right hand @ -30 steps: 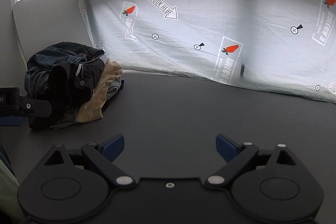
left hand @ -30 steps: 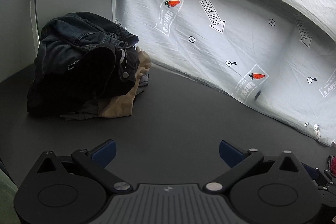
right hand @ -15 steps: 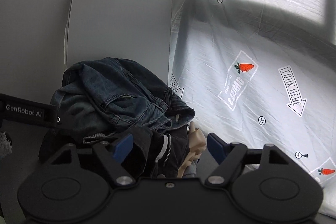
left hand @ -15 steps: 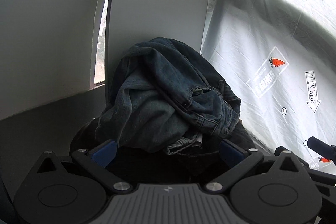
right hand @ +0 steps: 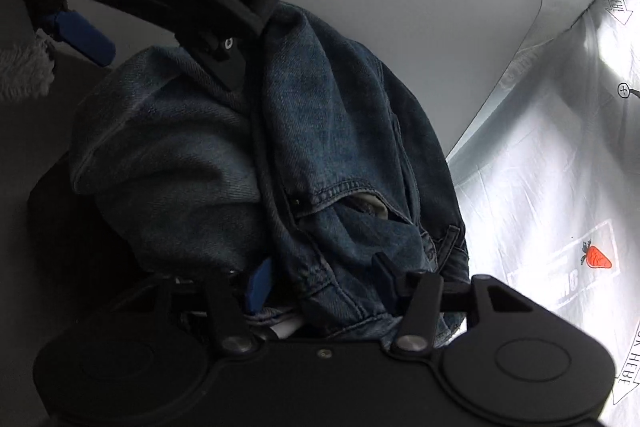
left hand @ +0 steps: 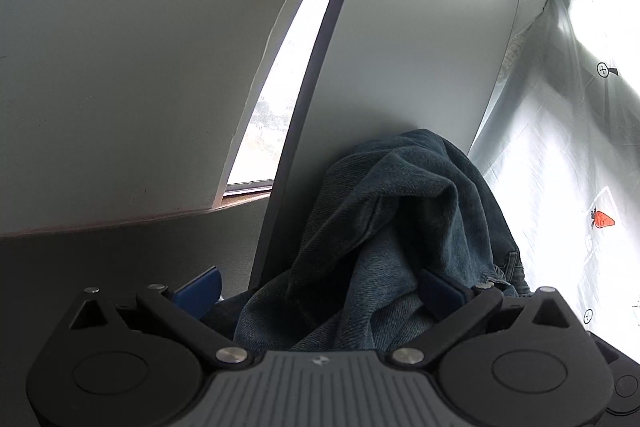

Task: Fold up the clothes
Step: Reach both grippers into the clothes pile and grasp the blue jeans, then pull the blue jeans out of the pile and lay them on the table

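Nearest the right wrist camera, the right tongs [right hand: 320,281] are closing around a fold of the crumpled dark blue denim garment [right hand: 328,147], near its stitched pocket edge; cloth sits between the blue pads, though whether they already press on it cannot be told. In the left wrist view, the left tongs [left hand: 320,289] stand spread wide, one pad [left hand: 198,289] out over the dark grey tabletop [left hand: 100,267], the other [left hand: 440,293] against the denim, with a ridge of cloth lying between them unpinched.

Judging by this, folding has hardly begun: the garment is only being taken hold of, and lifting it clear, spreading it flat and making every fold remain to be done.

The denim is heaped in a rumpled mound, creased and doubled over itself, seams and a pocket opening showing, with darker clothing barely visible beneath. It sits at the far corner of the tabletop, leaning against a pale grey rounded panel [left hand: 420,47]. Beyond it on the right hangs a white sheet printed with orange carrots and arrows [right hand: 560,187].
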Demonstrator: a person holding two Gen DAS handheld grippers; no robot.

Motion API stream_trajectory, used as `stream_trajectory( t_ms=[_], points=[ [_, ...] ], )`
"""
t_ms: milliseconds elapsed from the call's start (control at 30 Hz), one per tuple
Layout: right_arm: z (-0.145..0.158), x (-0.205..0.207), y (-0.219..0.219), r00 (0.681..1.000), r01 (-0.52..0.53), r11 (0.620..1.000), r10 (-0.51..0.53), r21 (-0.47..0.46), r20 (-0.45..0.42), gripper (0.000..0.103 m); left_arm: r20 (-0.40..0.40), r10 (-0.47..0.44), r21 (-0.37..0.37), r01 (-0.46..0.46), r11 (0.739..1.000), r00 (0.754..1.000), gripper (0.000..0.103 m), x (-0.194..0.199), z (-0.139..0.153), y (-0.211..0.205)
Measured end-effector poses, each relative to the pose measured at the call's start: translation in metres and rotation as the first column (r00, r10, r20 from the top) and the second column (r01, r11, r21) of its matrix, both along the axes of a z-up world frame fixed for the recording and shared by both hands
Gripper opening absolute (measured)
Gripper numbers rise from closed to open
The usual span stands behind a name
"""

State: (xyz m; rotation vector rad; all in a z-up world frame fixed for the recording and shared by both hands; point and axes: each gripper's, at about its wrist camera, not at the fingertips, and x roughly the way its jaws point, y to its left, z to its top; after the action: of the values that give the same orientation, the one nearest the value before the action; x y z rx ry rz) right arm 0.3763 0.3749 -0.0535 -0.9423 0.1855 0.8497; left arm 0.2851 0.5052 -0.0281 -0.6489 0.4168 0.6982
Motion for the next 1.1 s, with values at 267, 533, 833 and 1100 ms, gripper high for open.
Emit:
stream_trajectory(
  t_ms=[267,533,833,1100],
  points=[
    [-0.011,0.000,0.007,0.992,0.058,0.998,-0.056,-0.014,0.115,0.027,-0.017,-0.006,-0.008,0.006,1.000,1.000,0.103,0.006,-0.002,-0.010],
    [0.069,-0.004,-0.077,0.902,0.179,0.903,-0.309,0.391,0.302,0.016,0.034,-0.107,0.085,0.104,0.991,0.994,0.103,0.008,0.034,-0.047],
    [0.138,-0.055,-0.224,0.651,0.210,0.704,-0.618,0.678,0.440,0.016,0.077,-0.342,0.209,0.320,0.924,0.937,0.103,-0.004,0.077,-0.172],
    [0.185,-0.112,-0.400,0.401,0.220,0.508,-0.825,0.833,0.398,0.017,0.107,-0.504,0.253,0.466,0.848,0.857,0.103,-0.037,0.093,-0.323]
  ],
)
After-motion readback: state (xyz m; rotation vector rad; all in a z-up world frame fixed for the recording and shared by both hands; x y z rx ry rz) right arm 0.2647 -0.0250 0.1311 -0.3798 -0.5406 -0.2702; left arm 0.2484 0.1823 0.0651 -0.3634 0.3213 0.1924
